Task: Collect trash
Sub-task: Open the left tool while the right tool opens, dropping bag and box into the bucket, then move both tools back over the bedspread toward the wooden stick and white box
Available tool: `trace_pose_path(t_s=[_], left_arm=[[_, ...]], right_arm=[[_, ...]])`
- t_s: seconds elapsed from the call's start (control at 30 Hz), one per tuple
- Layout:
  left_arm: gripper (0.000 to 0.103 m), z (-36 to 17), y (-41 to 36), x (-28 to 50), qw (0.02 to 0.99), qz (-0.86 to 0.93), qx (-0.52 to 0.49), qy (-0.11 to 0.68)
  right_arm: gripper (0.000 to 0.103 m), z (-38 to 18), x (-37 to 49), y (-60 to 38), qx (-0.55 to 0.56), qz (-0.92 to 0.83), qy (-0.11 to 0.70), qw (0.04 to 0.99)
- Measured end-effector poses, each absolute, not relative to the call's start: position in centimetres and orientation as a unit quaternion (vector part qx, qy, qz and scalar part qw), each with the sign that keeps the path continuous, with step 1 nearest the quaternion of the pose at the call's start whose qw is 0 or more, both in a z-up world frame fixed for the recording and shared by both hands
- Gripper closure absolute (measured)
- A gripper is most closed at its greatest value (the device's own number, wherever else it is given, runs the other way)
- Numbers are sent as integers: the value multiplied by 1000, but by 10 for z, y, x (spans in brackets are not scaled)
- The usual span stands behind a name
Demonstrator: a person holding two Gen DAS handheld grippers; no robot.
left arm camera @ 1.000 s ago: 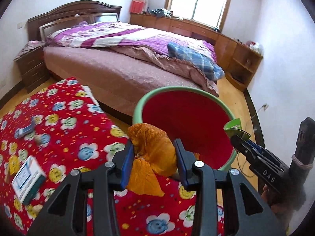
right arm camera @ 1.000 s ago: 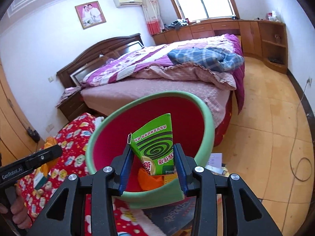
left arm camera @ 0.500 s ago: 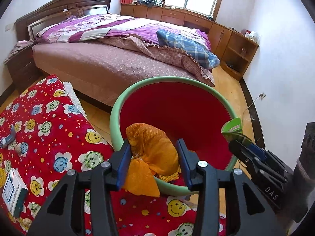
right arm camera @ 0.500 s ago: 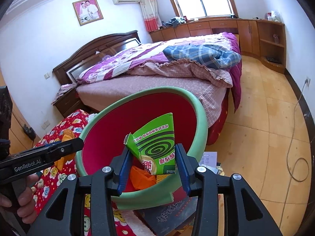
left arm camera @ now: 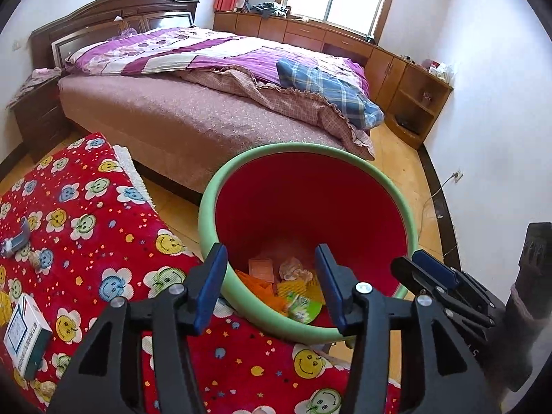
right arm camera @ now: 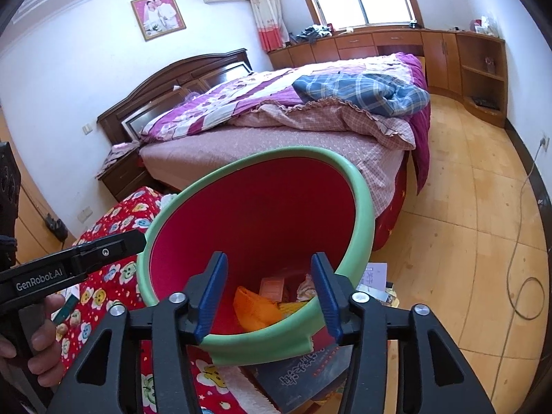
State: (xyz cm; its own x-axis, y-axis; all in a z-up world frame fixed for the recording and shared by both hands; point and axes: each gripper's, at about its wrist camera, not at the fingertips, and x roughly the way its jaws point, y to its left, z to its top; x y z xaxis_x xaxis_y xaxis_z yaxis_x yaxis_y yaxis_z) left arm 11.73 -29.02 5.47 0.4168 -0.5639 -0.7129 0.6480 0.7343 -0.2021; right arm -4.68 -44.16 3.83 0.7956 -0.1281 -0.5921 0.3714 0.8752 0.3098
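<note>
A red bin with a green rim point(left arm camera: 220, 186) point(right arm camera: 362, 193) stands at the edge of the red flowered cloth point(left arm camera: 96, 241). My left gripper point(left arm camera: 272, 286) is open and empty over the bin's near rim. My right gripper point(right arm camera: 269, 296) is open and empty over the bin from the other side; it also shows in the left wrist view point(left arm camera: 424, 272). In the bin lie an orange wrapper point(right arm camera: 255, 307) point(left arm camera: 258, 284), a green wrapper point(left arm camera: 305, 307), a small orange card point(left arm camera: 261, 269) and crumpled paper point(left arm camera: 293, 269).
On the cloth lie a white and green box point(left arm camera: 26, 339), a small blue item point(left arm camera: 17, 239) and small scraps. A bed point(left arm camera: 193, 103) stands behind the bin. A dark book point(right arm camera: 303, 376) and papers lie below the bin. Wood cabinets point(right arm camera: 448, 55) line the far wall.
Both grippers opened. The orange wrapper fell from the left gripper and the green wrapper from the right one; both now lie in the bin.
</note>
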Motion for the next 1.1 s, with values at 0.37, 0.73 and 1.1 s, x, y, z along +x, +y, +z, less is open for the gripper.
trace_pose_path(t_s=[0.37, 0.73, 1.1], left_arm=[[50, 96, -244, 97, 866, -338, 48, 365], [50, 159, -163, 91, 908, -274, 28, 316], [50, 188, -79, 102, 935, -200, 6, 294]], right_arm=[[47, 97, -55, -412, 164, -90, 261, 947], [47, 185, -30, -358, 137, 28, 251, 958], [47, 254, 0, -310, 138, 104, 239, 956]])
